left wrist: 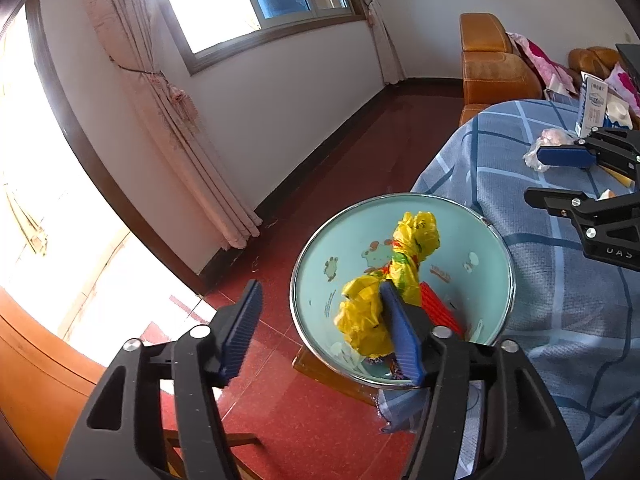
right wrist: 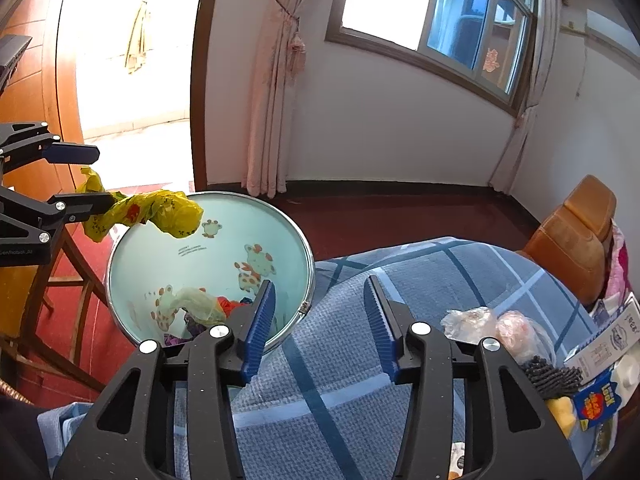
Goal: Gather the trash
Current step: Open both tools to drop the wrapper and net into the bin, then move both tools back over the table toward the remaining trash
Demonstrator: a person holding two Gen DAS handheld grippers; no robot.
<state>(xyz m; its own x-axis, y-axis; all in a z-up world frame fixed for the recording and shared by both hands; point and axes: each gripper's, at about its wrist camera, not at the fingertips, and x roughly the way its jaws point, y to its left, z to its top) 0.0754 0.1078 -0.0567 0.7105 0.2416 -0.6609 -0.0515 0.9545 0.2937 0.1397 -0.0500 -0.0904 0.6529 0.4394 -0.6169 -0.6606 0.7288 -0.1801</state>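
Note:
A crumpled yellow plastic bag (left wrist: 384, 280) hangs over the pale teal trash bin (left wrist: 298, 280) with cartoon animals. My left gripper (left wrist: 320, 285) is open. The bag rests against its right finger and is not pinched. In the right wrist view the bag (right wrist: 160, 212) drapes over the lower finger of the left gripper (right wrist: 102, 178), above the bin (right wrist: 309, 268). My right gripper (right wrist: 320, 283) stands open and empty over the blue checked tablecloth (right wrist: 320, 384), beside the bin. From the left wrist view the right gripper (left wrist: 534, 175) is at the far right. A crumpled clear bag (right wrist: 480, 322) lies on the table.
The bin holds other scraps, among them a red piece (left wrist: 440, 308) and a pale wrapper (right wrist: 196, 300). A milk carton (left wrist: 592, 108), a blue and yellow packet (right wrist: 596, 400) and a black brush (right wrist: 552, 374) lie on the table. An orange sofa (left wrist: 492, 64) stands behind.

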